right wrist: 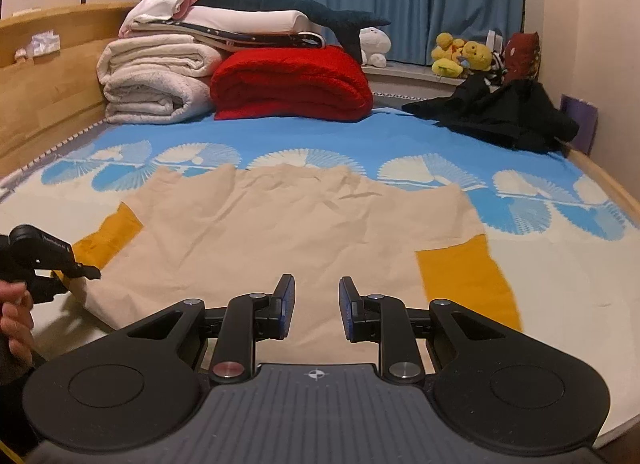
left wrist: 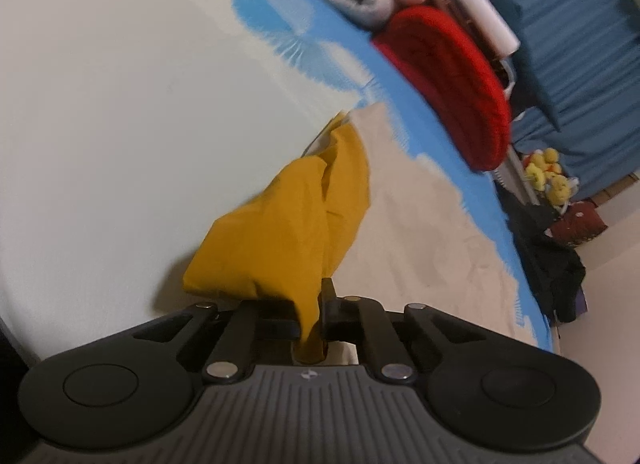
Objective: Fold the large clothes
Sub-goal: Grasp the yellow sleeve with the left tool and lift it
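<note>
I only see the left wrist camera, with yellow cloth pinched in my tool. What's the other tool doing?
Observer: The right tool is open and holds nothing. It points at the beige shirt.
Operator: Is there another yellow bit?
Observer: Yes. The other yellow sleeve lies flat on the bed, with nothing gripping it.
Operator: Is the shirt spread out?
Observer: Its body lies spread across the bed, mostly flat with some wrinkles.

No text or label can be read.
</note>
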Tool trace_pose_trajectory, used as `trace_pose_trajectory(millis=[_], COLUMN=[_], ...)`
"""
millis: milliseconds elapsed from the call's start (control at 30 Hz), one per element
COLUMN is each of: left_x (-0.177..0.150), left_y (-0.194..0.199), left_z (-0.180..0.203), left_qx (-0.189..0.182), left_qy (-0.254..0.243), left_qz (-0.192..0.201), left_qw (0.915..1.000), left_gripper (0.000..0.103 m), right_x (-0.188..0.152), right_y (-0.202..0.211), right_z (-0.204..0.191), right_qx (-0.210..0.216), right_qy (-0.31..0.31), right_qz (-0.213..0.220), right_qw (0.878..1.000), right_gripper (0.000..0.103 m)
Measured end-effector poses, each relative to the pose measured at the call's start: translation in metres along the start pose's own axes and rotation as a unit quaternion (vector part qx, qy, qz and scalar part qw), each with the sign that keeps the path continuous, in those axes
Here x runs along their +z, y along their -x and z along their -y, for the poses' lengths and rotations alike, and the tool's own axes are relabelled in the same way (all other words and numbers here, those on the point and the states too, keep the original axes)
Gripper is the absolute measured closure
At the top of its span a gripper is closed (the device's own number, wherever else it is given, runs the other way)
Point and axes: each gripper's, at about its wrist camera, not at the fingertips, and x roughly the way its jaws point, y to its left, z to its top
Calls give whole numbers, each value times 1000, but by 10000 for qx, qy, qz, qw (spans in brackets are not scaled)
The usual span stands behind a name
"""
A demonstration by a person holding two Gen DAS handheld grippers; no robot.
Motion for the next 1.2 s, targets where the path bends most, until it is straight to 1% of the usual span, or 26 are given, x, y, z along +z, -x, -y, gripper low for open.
trace_pose_trajectory(millis=[133,233,300,367,433,467,567,600,633,667,700,733,767,833,900,967,1033,1067,1133,1200], left_x=[11,20,27,35,43,46,44,41,35,30,28,30,32,31,30,27,22,20,14,8], left_y=[23,44,61,79,95,103,115,114,112,108,102,99,96,93,92,94,95,96,97,98], left_z=[3,4,9,20,31,36,45,45,42,38,33,28,26,27,30,35,44,48,55,63], left_qx=[-21,45,130,215,205,171,120,62,46,91,220,231,193,253,250,223,203,190,146,56], left_qy=[-216,-423,-746,-1219,-1625,-1842,-2432,-2630,-2811,-2884,-2771,-2529,-2378,-2319,-2314,-2405,-2585,-2663,-2724,-2761], left_qz=[255,251,258,287,278,276,293,305,383,428,382,335,343,446,471,494,570,609,643,657], left_qw=[9994,9988,9968,9919,9861,9823,9695,9643,9589,9565,9598,9666,9705,9714,9714,9691,9641,9618,9599,9589], left_gripper=[96,96,96,96,96,96,96,96,96,96,96,96,96,96,96,96,96,96,96,96], right_x=[4,8,10,11,9,5,-11,-18,-22,-24,-25,-24,-23,-19,-16,-9,5,10,26,43], right_y=[-14,-28,-39,-51,-68,-79,-118,-130,-139,-145,-147,-147,-146,-140,-134,-120,-98,-87,-58,-21], right_z=[-19,-35,-47,-54,-60,-62,-66,-68,-71,-74,-78,-81,-85,-89,-87,-81,-67,-58,-30,6], right_qx=[208,423,597,829,1203,1333,1587,1670,1694,1639,1566,1509,1463,1432,1425,1308,1101,1031,862,695], right_qy=[-109,-197,-331,-522,-835,-1024,-1526,-1673,-1758,-1755,-1690,-1607,-1515,-1339,-1337,-1380,-1310,-1344,-1497,-1501], right_qz=[-62,-158,-266,-451,-827,-1090,-2053,-2320,-2480,-2547,-2542,-2521,-2501,-2455,-2367,-2066,-1499,-1236,-526,318], right_qw=[9997,9988,9973,9942,9858,9797,9536,9435,9375,9367,9393,9423,9450,9494,9517,9598,9738,9778,9836,9857], right_gripper=[78,78,78,78,78,78,78,78,78,79,79,79,79,79,79,79,79,79,79,79])
